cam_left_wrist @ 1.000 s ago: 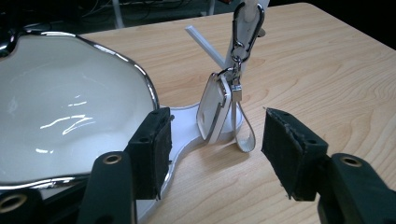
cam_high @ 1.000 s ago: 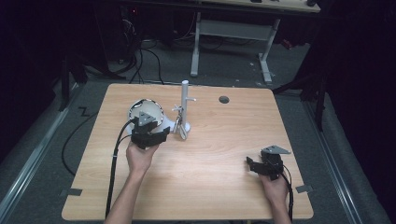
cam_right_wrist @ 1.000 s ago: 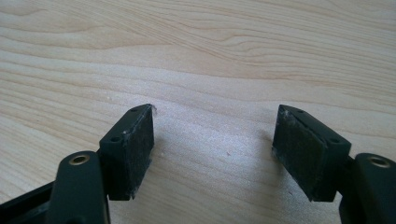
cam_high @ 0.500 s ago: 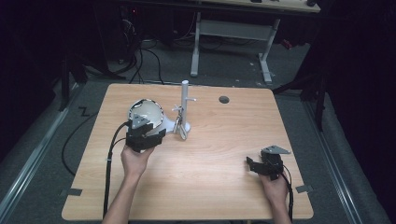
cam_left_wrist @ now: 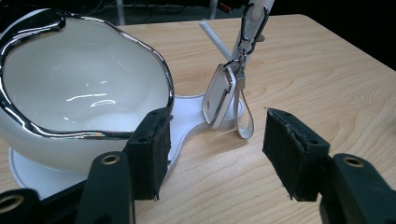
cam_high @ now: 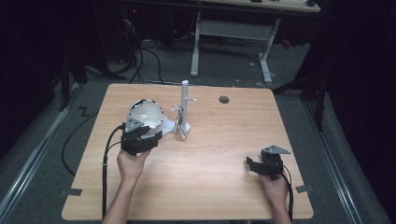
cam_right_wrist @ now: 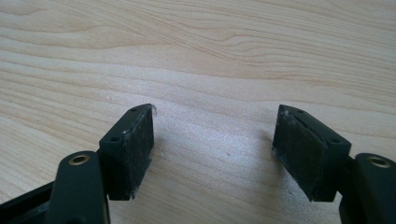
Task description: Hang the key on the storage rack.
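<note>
Here, both forearms enter from the near edge of the wooden table: the left hand reaches forward to the left-centre of the top, and the right hand rests near the right front corner. There are two grippers, one white bowl, one white stand with an upright post, and one key fob. The left gripper has its jaws spread wide and holds nothing — its left pad sits just beside the bowl's chrome-edged rim, and the fob hangs from a clip on the post ahead of the gap. The right gripper is likewise spread wide — empty, low over bare wood, well apart from the stand.
</note>
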A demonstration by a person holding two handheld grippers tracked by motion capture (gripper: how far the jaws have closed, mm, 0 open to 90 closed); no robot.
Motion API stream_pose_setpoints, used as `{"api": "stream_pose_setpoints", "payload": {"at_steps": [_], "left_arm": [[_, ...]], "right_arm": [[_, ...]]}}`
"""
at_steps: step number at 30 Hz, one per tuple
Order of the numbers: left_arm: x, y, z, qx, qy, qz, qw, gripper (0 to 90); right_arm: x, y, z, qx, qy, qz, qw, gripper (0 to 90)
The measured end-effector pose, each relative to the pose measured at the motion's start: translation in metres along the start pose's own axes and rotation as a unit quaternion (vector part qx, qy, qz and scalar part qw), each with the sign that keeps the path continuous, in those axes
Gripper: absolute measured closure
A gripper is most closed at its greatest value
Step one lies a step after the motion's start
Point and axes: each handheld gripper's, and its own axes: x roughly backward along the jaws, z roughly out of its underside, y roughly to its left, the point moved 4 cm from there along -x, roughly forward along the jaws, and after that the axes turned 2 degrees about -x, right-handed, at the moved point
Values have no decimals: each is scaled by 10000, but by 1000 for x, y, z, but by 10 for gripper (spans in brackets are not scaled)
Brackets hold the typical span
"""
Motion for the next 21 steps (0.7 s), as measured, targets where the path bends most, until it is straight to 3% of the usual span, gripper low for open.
{"api": "stream_pose_setpoints", "payload": {"at_steps": [21], "left_arm": [[20, 7, 9, 123, -125, 3, 9998, 417]], "right_arm": [[0, 0, 0, 2, -1, 3, 10000, 293]]}}
